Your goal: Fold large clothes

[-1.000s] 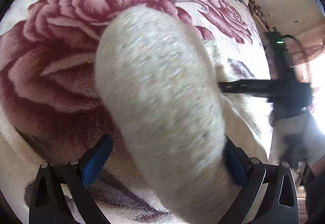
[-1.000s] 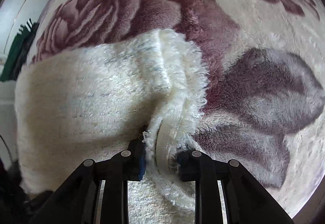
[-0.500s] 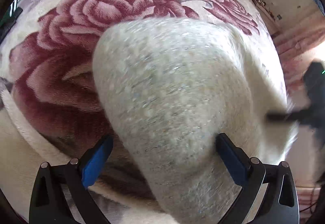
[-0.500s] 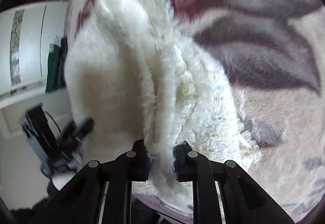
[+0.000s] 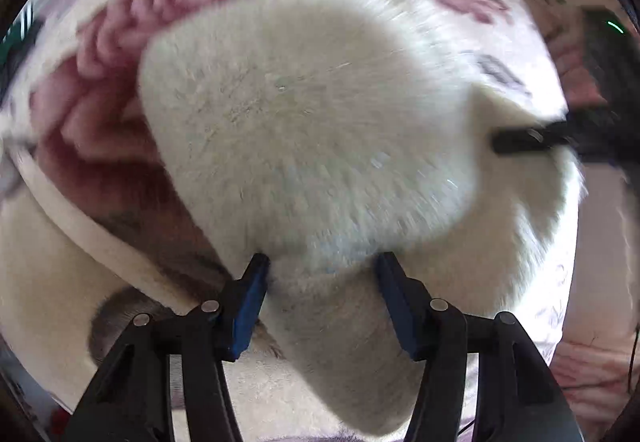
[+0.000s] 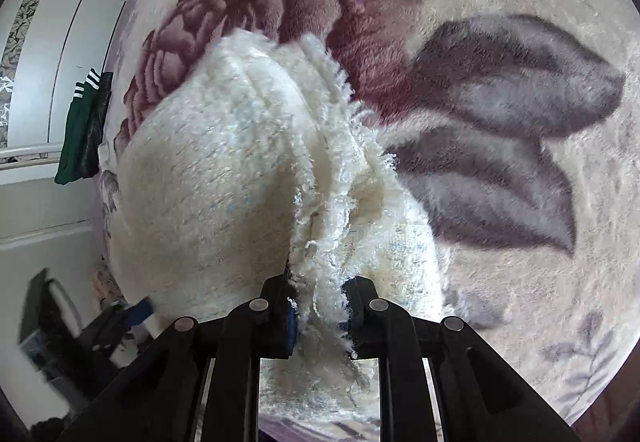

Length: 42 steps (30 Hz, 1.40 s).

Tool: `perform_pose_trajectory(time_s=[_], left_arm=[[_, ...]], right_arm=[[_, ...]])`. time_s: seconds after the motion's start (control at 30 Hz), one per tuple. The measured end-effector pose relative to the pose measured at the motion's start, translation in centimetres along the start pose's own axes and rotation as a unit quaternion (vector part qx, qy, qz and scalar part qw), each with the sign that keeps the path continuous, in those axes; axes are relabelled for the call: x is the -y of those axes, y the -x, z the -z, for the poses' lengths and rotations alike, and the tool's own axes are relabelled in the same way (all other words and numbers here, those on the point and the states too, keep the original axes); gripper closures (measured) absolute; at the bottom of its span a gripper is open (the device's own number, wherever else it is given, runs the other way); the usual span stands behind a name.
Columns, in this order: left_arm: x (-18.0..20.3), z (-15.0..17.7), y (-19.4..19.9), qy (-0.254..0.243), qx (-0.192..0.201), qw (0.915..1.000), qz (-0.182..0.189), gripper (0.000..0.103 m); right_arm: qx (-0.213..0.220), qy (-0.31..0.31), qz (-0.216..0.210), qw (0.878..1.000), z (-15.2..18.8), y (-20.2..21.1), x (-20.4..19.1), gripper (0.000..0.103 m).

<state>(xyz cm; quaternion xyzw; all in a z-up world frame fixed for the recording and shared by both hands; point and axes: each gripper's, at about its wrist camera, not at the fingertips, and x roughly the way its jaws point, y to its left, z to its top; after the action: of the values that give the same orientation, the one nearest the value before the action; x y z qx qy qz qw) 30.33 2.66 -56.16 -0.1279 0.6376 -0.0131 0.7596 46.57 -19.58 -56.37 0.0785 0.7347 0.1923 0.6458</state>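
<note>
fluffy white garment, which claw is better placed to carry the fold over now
Right. The right claw is clamped on the fluffy white garment's bunched edge; the left claw is closing, fabric between its blue pads.

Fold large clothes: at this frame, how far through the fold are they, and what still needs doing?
Early to mid fold. Done: nothing lies flat and folded yet. In hand: the right gripper is clamped on a bunched edge of the fluffy white garment, lifted over the floral blanket; the left gripper is closing its jaws around another thick part of it. Left: bring the held parts together, lay the garment down and smooth it.
</note>
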Motion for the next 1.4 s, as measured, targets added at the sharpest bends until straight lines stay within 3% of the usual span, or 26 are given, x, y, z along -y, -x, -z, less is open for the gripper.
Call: perform_pose_trajectory(time_s=[0.07, 0.17, 0.27, 0.33, 0.43, 0.47, 0.57, 0.73, 0.83, 0.9, 0.93, 1.03, 1.1, 1.17, 1.33, 1.4], left_arm=[[-0.8, 0.0, -0.9, 0.012, -0.006, 0.9998, 0.015, 0.043], [-0.4, 0.2, -1.9, -0.001, 0.004, 1.0000, 0.007, 0.040], [0.1, 0.1, -1.7, 0.000, 0.011, 0.9999, -0.004, 0.038], [0.1, -0.3, -0.5, 0.005, 0.002, 1.0000, 0.002, 0.038], [-0.1, 0.3, 1.8, 0.009, 0.019, 0.9997, 0.010, 0.038], [-0.3, 0.8, 2.1, 0.010, 0.025, 0.9996, 0.010, 0.038], [-0.7, 1.7, 0.8, 0.012, 0.022, 0.9995, 0.017, 0.034], [-3.9, 1.8, 1.3, 0.074, 0.013, 0.9934, 0.087, 0.033], [-7.1, 2.7, 2.9, 0.116, 0.056, 0.9816, 0.141, 0.033], [-9.2, 3.1, 2.2, 0.141, 0.063, 0.9685, 0.195, 0.023], [-10.0, 3.1, 1.3, 0.158, 0.063, 0.9639, 0.205, 0.021], [-11.3, 2.8, -1.8, 0.199, 0.056, 0.9446, 0.255, 0.021], [-11.1, 1.9, -3.6, 0.214, 0.052, 0.9239, 0.313, 0.021], [-10.7, 0.7, -4.8, 0.224, 0.055, 0.9115, 0.341, 0.018], [-10.1, -1.0, -5.4, 0.207, 0.083, 0.9160, 0.333, 0.018], [-10.4, -0.8, -5.2, 0.199, 0.088, 0.9177, 0.332, 0.019]], right_arm=[[-0.014, 0.008, 0.020, 1.000, 0.4, -1.5, -0.2, 0.086], [-0.006, 0.025, 0.070, 0.997, 1.1, -4.1, -0.7, 0.086], [0.008, -0.019, 0.076, 0.997, 1.1, -7.5, 0.6, 0.082], [0.016, -0.010, 0.081, 0.997, 1.2, -6.4, 0.0, 0.081], [0.023, 0.019, 0.074, 0.997, 2.6, -2.2, -0.2, 0.052], [0.035, 0.020, 0.069, 0.997, 3.3, -0.7, 0.1, 0.048], [0.057, 0.018, 0.048, 0.997, 5.3, 1.9, 1.0, 0.046], [-0.022, 0.064, 0.073, 0.995, 5.6, -4.6, 2.4, 0.018], [0.001, 0.061, 0.025, 0.998, 4.6, -3.0, 3.5, 0.009], [0.025, 0.071, -0.020, 0.997, 3.9, -1.7, 4.3, 0.000], [0.025, 0.075, -0.038, 0.996, 3.5, -1.9, 4.9, 0.000], [-0.023, 0.075, -0.091, 0.993, 1.1, -4.7, 7.0, 0.000], [-0.050, 0.072, -0.128, 0.988, 0.1, -6.1, 8.3, 0.000], [-0.072, 0.068, -0.163, 0.982, -0.5, -6.4, 9.7, 0.000], [-0.023, 0.043, -0.196, 0.979, -1.8, -3.9, 12.8, 0.000], [-0.030, 0.029, -0.228, 0.973, -1.4, -4.3, 13.8, 0.000]])
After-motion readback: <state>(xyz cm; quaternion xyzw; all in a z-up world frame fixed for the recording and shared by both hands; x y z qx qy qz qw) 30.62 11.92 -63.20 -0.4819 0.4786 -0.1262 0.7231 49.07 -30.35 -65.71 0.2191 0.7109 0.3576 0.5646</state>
